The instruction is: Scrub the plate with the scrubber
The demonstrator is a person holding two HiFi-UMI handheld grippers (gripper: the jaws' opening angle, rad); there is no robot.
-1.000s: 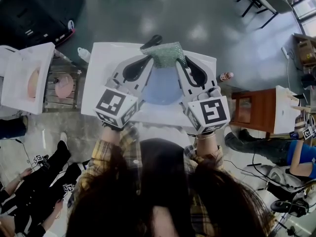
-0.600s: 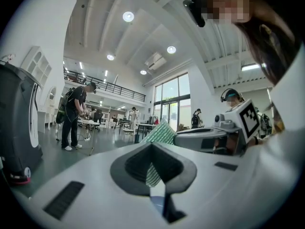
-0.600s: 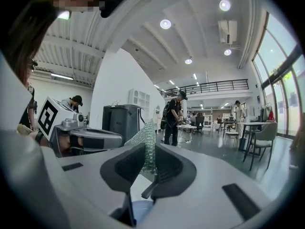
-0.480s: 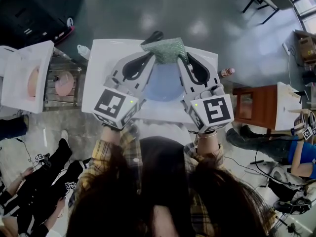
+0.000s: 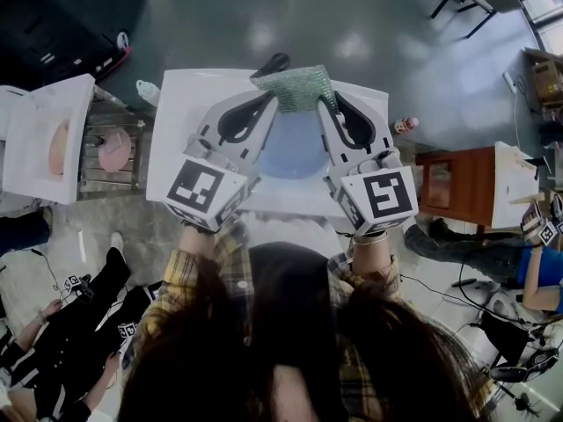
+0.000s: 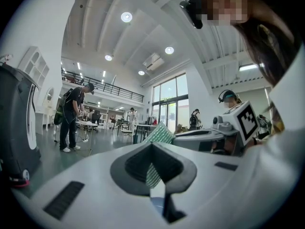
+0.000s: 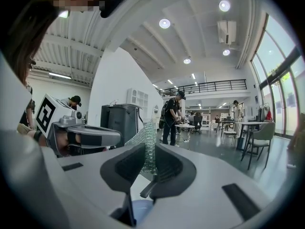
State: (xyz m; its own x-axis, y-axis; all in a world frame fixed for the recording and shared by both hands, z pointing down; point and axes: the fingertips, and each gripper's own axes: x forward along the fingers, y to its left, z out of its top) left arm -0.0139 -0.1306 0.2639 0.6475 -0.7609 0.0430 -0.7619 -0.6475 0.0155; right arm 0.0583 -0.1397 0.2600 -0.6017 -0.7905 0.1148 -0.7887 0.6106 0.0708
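Note:
A pale blue plate [image 5: 293,150] lies on the white table [image 5: 180,139], between my two grippers. Over its far rim hangs a green mesh scrubber [image 5: 299,88], stretched between them. My left gripper [image 5: 269,98] is shut on the scrubber's left corner, and my right gripper [image 5: 332,98] is shut on its right edge. In the left gripper view the green scrubber [image 6: 159,135] sticks out past the closed jaws of the left gripper [image 6: 153,150]. In the right gripper view the scrubber [image 7: 143,144] stands pinched in the right gripper [image 7: 148,151], with the plate [image 7: 142,210] below.
A black handle [image 5: 272,64] lies at the table's far edge behind the scrubber. A clear bottle [image 5: 149,95] stands at the far left corner. A brown wooden stand [image 5: 453,192] is to the right, a white cabinet [image 5: 40,134] to the left. People stand around.
Both grippers and the scrubber have shifted slightly away from me, toward the plate's far rim. Both grips are unchanged.

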